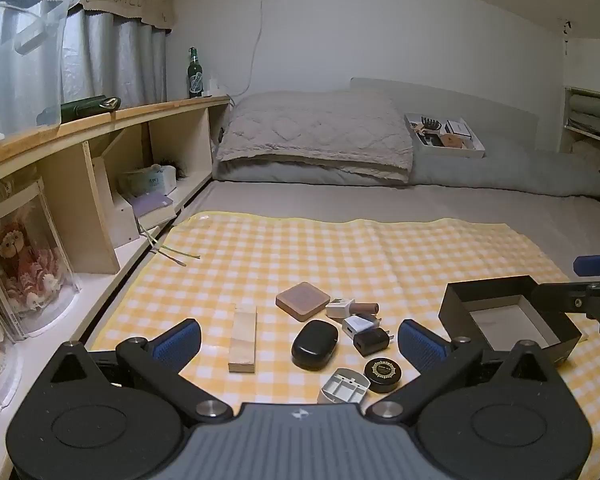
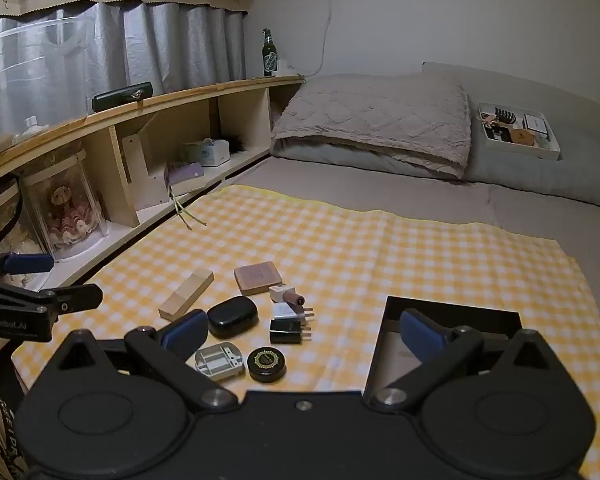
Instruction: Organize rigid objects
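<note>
Rigid objects lie loose in a cluster on the checkered mat spread over the bed, toward its near edge; none is boxed yet.

Left tongs: spread wide, holding nothing, hovering over the cluster. Between the fingers sit the black oval case, black charger and wooden block.

Right tongs: likewise released and bare, right finger over the black box, which looks nearly bare inside and stands apart from the cluster, toward the mat's right edge.

Further out: white charger, round black tin, grey tray, brown square case.

Judgement: opening step, first pick pending. Next move calls for lowering one pair of tongs over a single item, probably the oval case, closing squarely, then carrying it to the box.
</note>
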